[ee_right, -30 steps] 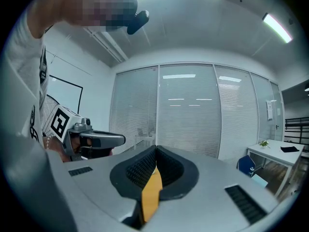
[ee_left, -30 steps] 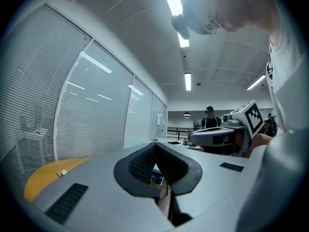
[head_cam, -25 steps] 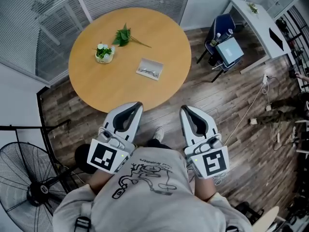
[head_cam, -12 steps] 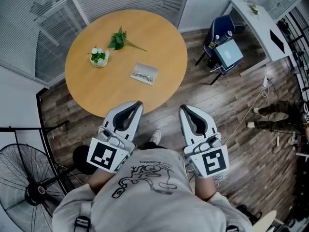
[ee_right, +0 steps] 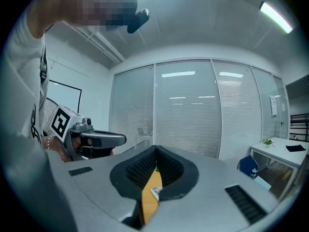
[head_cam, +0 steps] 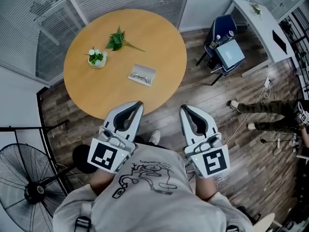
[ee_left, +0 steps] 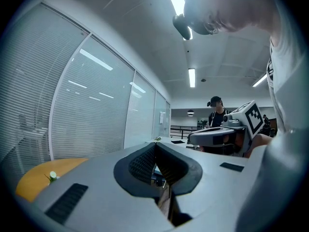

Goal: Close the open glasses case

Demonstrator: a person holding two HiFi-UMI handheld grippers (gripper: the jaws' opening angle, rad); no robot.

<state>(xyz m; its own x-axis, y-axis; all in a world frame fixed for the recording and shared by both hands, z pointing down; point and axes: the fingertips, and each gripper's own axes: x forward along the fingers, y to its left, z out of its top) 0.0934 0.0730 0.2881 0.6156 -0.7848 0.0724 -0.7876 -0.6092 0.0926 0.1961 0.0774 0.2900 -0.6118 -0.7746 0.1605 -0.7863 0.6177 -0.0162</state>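
Round table (head_cam: 164, 37) is sliding slightly left in the head view, bearing potted plant (head_cam: 96, 58) and open glasses case (head_cam: 142, 75) near its middle, while left gripper (head_cam: 137, 104) and right gripper (head_cam: 184, 109), both pinched together empty, are hanging well short, closing unstarted.

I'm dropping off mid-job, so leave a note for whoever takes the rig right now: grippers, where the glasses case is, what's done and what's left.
Left gripper: shut, empty, held low by the person's body, short of the table edge.
Right gripper: shut, empty, also short of the table.
Glasses case: lies open on the round wooden table, apparently with glasses inside; nothing touches it.
Small flower pot and leafy sprig lie beyond the case, to its left.
Done: nothing, the case is open.
Left: reach in, probably steady the case, and fold the lid shut.
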